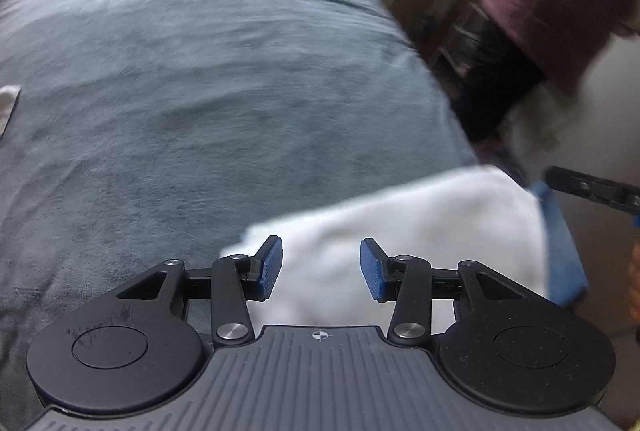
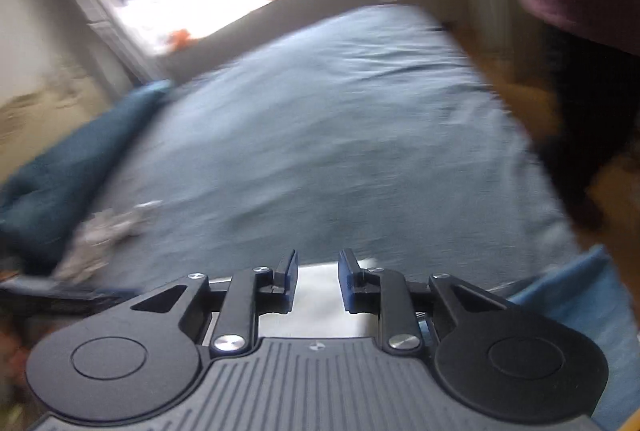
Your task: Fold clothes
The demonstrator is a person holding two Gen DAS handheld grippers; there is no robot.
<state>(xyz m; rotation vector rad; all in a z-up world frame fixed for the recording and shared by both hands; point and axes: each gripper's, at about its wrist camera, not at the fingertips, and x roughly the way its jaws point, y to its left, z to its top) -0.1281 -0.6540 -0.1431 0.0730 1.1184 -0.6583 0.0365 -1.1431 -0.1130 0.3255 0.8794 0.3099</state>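
No words, brand names or numbers can be read anywhere here. The only sign is a small white crosshair mark printed on the ribbed grey body of the left tool, just behind its two blue pads, and a fainter one of the same kind sits in the same spot on the right tool. Some dark scribbling on the round black cover at the left tool's left side is too smeared to make out.
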